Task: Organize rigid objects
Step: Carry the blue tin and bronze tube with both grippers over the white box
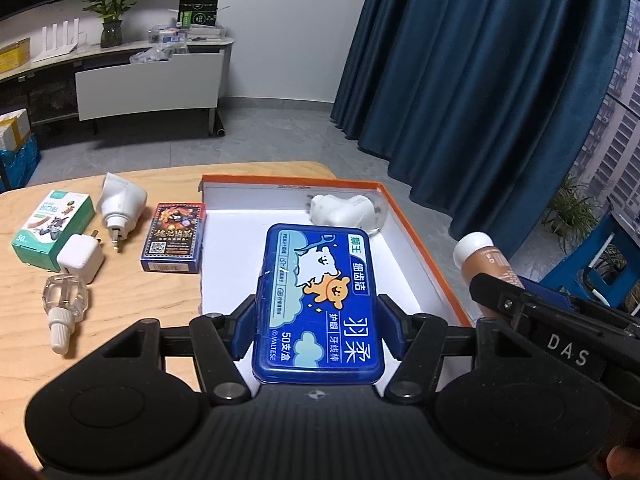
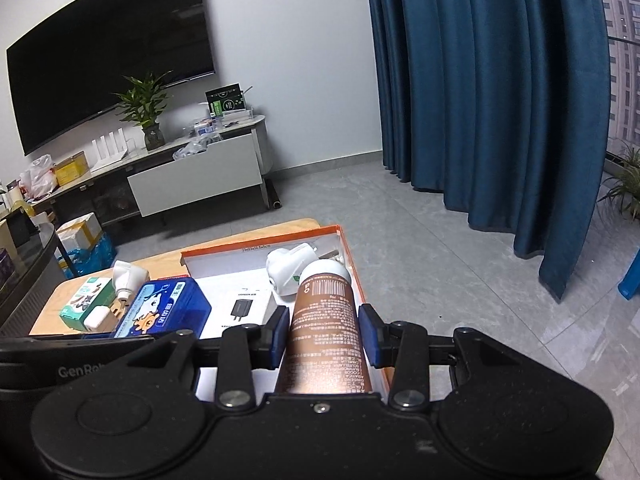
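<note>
My left gripper (image 1: 319,326) is shut on a flat blue floss-pick box (image 1: 320,300) and holds it over the orange-rimmed white box (image 1: 424,248). A white plug-in device (image 1: 344,210) lies in that box's far corner. My right gripper (image 2: 323,334) is shut on a brown tube with a white cap (image 2: 325,320), above the orange box's right rim (image 2: 350,264). The tube (image 1: 486,260) also shows at the right of the left wrist view. In the right wrist view the blue box (image 2: 162,308) sits to the left, and a small white carton with a charger picture (image 2: 244,306) lies in the orange box.
On the wooden table (image 1: 132,300), left of the orange box: a green-white carton (image 1: 52,228), a white charger cube (image 1: 82,258), a white plug device (image 1: 120,206), a card deck (image 1: 174,236) and a clear bottle (image 1: 64,310). Blue curtains (image 1: 480,80) hang beyond the table.
</note>
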Available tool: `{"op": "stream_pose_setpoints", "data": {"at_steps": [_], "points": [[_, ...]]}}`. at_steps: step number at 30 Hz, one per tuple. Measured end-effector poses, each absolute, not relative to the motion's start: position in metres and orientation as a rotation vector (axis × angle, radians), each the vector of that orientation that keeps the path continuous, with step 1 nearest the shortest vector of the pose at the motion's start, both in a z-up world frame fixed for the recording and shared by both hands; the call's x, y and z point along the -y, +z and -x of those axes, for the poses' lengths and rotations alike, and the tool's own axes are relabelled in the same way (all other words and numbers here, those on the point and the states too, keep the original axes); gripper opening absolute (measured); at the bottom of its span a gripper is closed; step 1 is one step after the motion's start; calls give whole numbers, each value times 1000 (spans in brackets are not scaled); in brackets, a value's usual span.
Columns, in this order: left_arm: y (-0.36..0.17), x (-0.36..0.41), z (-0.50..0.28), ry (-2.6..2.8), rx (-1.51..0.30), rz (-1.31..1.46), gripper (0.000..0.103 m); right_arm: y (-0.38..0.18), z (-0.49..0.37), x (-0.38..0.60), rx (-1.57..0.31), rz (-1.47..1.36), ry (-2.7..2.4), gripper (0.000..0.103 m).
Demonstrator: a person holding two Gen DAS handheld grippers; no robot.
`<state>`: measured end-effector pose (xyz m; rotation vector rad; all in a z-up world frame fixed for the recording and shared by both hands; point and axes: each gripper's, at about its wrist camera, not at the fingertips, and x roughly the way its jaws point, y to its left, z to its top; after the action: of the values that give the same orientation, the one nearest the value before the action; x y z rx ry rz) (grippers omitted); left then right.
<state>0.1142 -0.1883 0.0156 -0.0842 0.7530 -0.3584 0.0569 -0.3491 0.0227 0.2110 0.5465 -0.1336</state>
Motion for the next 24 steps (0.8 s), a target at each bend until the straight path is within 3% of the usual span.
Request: {"op": "stream_pose_setpoints", "data": {"at_steps": [24], "points": [[20,182,-133,-325,-743,96,62,33,-90,343,-518,-161,-77,47]]}}
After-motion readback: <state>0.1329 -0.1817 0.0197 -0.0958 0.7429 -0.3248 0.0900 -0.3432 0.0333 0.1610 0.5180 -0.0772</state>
